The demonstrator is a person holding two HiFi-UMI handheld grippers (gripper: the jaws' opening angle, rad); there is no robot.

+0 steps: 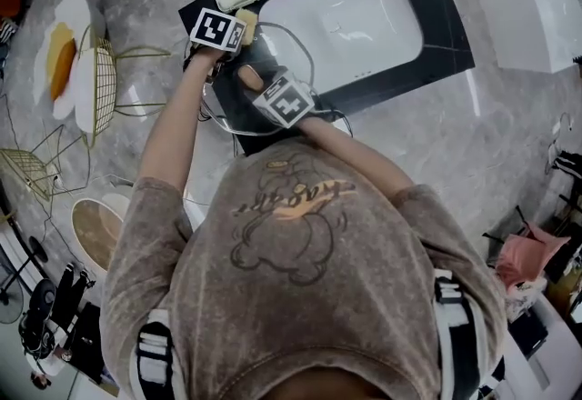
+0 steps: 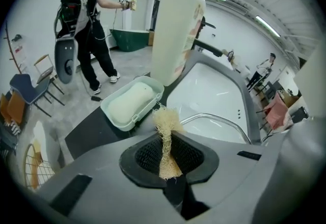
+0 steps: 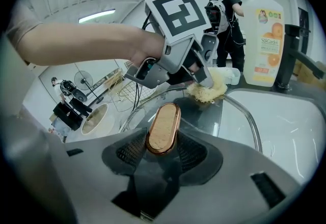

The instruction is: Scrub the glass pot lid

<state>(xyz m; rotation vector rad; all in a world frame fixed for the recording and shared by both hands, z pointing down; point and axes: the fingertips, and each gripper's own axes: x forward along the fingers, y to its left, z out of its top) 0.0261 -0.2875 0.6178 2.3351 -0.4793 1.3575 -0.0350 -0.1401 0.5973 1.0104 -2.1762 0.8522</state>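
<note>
Head view: glass lid (image 1: 289, 48) over sink's (image 1: 364, 21) left edge, left gripper (image 1: 241, 25) and right gripper (image 1: 253, 77) on it.
Left gripper view: jaws clamped on loofah (image 2: 165, 131) (soap dish (image 2: 132, 103) just beside sink).
Right gripper view: jaws clamped on lid's handle (image 3: 163, 129).

Left gripper (image 2: 166, 152) clamped, right gripper (image 3: 163, 140) likewise (both angled down)

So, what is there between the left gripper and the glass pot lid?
A pale fibre scrubber: the left gripper pinches it, and its free end appears to rest on the glass pot lid. The right gripper view shows this.
</note>
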